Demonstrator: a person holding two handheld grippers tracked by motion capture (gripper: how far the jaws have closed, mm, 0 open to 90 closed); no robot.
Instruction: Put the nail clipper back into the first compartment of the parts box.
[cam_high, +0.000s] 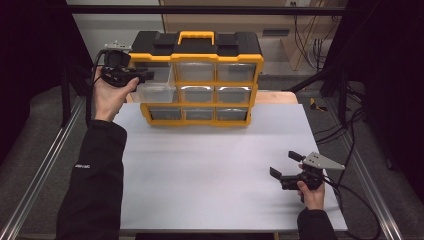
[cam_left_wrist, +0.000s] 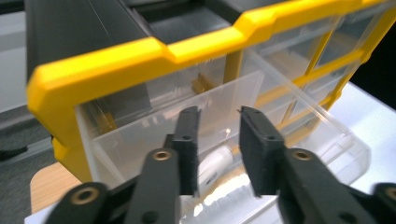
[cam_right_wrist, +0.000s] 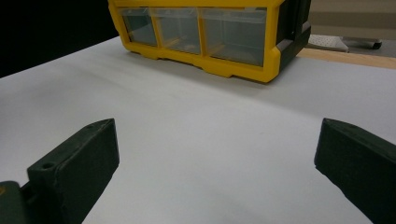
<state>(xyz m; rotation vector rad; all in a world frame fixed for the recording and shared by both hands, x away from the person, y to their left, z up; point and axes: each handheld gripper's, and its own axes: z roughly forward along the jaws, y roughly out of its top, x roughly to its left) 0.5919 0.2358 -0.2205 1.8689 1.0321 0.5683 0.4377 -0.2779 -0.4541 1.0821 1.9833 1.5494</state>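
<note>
A yellow and black organizer (cam_high: 197, 75) with clear drawers stands at the far edge of the white table (cam_high: 210, 165). Its top-left drawer (cam_high: 157, 86) is pulled out. My left gripper (cam_high: 148, 76) hovers at that drawer, held from the left. In the left gripper view the jaws (cam_left_wrist: 219, 116) stand a little apart over the open drawer (cam_left_wrist: 233, 100), with nothing pressed between them. A small white object (cam_left_wrist: 215, 165) lies in the drawer below them. My right gripper (cam_high: 285, 164) rests low at the front right of the table, wide open and empty (cam_right_wrist: 217, 140), facing the organizer (cam_right_wrist: 210, 37).
Metal rails (cam_high: 45, 165) run along both sides of the table. Cables (cam_high: 350, 150) trail on the floor at the right. A strip of wooden tabletop (cam_high: 277, 97) shows behind the organizer's right end. The organizer's other drawers are pushed in.
</note>
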